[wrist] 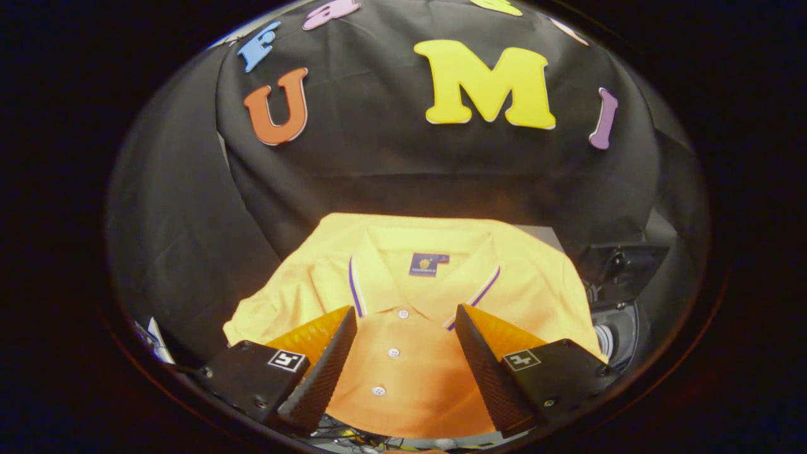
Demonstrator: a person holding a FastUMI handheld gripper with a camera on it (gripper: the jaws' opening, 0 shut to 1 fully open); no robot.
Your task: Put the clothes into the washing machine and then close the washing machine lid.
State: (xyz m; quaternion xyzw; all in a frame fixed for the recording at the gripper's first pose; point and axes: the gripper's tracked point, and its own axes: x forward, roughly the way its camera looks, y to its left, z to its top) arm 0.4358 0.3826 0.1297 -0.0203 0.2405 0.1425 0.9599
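Item: one yellow-orange polo shirt (410, 353), laid flat and face up on a raised surface in front of the black cloth wall (378, 170), collar end toward the wall and hem end toward the camera. Collar (421, 277) open, its edges trimmed with thin white and purple stripes. Placket with three white buttons (393, 352) in a row, all visible in the gap between the fingers. Inside the neck, a small dark blue label (429, 263) with a small emblem and a line of print too small to read. One short sleeve (265, 309) spreads out beyond the finger on the left of the view. Gripper (406, 321): fingers spread wide apart, hovering over the shirt's chest area, one on each side of the placket, holding nothing; whether their tips touch the fabric cannot be told. Each finger base carries a small square black-and-white marker (287, 360). Beside the shirt, on the side of the right-hand finger, a dark appliance body (621, 265) with a round opening (608, 337) below it; what lies inside the opening cannot be made out. Loose cables (353, 435) lie beneath the shirt's near edge.
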